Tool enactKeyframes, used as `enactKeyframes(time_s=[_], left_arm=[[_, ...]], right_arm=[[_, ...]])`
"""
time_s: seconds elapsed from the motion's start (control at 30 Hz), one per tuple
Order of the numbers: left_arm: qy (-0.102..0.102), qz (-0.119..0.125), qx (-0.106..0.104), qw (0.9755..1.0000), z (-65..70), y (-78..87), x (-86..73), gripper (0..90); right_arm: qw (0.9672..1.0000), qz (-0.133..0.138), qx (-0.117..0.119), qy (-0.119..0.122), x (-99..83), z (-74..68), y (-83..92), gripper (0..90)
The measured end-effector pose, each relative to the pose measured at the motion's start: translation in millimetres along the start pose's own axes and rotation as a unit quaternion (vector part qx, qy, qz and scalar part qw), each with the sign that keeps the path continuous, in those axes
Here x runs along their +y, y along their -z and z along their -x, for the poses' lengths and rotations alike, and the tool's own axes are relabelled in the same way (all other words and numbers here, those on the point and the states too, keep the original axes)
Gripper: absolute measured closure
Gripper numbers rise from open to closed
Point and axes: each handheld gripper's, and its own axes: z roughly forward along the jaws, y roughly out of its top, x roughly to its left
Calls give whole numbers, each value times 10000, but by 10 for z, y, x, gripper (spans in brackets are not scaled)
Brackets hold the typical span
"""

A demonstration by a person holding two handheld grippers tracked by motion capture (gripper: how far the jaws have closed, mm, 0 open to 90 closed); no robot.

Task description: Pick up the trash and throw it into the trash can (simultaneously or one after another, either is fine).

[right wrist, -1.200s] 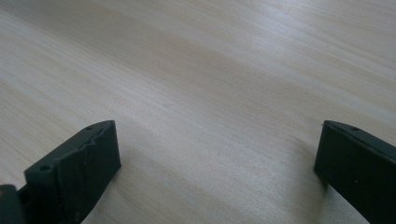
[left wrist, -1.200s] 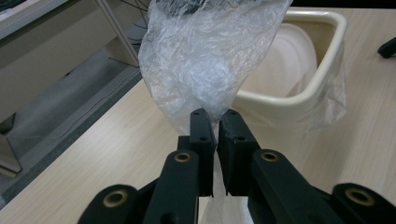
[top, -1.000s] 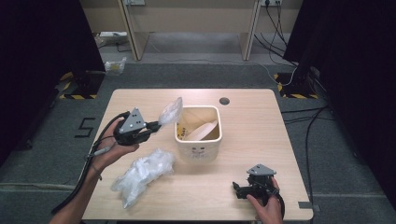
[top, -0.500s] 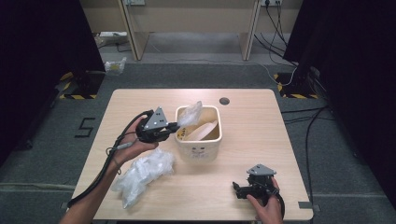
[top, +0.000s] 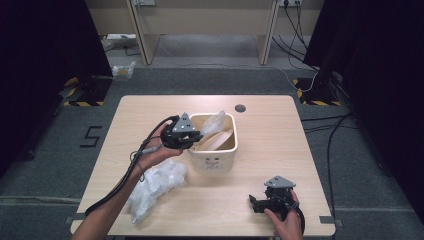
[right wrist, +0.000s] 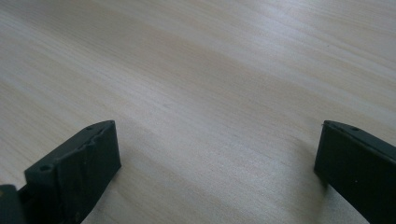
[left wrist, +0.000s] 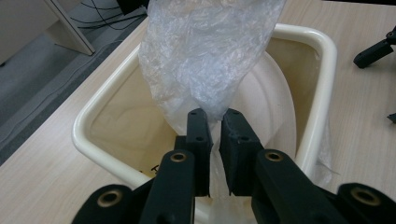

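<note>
Moved right and a bit nearer since a second ago: left tool (top: 194,137), now at the bin's (top: 214,161) left rim, with the thin clear bag (top: 214,122) carried over the bin's mouth. Jaws just opened a little, bag still between them; seen from the left tool (left wrist: 214,149), a fold of bag (left wrist: 205,60) runs down the narrow gap and looks lightly pinched, so not let go yet. Bag hanging up and over the bin (left wrist: 322,93), with a pale round lid or plate (left wrist: 275,116) leaning inside.

Right tool (top: 267,202) resting on the near right part of the table (top: 280,135), well apart from the bin. Wide open, nothing between the jaws, just bare table (right wrist: 210,84).

Done so far, most likely: one bag brought to the bin. Left to do: open wider, drop it in. Then another crumpled pile of clear bags (top: 152,187) lying on the table near the left arm, not in the bin yet. Probably next to go. About half way, at a guess.
</note>
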Motion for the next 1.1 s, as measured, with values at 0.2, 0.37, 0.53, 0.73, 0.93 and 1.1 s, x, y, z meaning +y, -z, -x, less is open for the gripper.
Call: enactKeyframes(time_s=[0.2,0.37,0.53,0.73,0.93,1.1], left_arm=[[305,170,-45,9994,-13,-21,-5,553],[398,222,-13,9990,-13,31,-23,432],[442,202,91,9988,-22,87,-62,382],[512,328,217,9979,-44,187,-84,370],[581,354,295,9973,-60,322,-164,342],[713,442,278,9961,-68,518,-303,295]], right_arm=[[10000,-6,-2,-8,-1,-1,-1,3],[10000,-10,-5,-24,-1,-3,0,3],[10000,-14,-3,-4,0,-1,0,3],[10000,-20,-5,-26,-1,-4,2,3],[10000,-18,-5,-25,-1,-4,1,3],[10000,-19,-4,-26,-1,-4,1,3]])
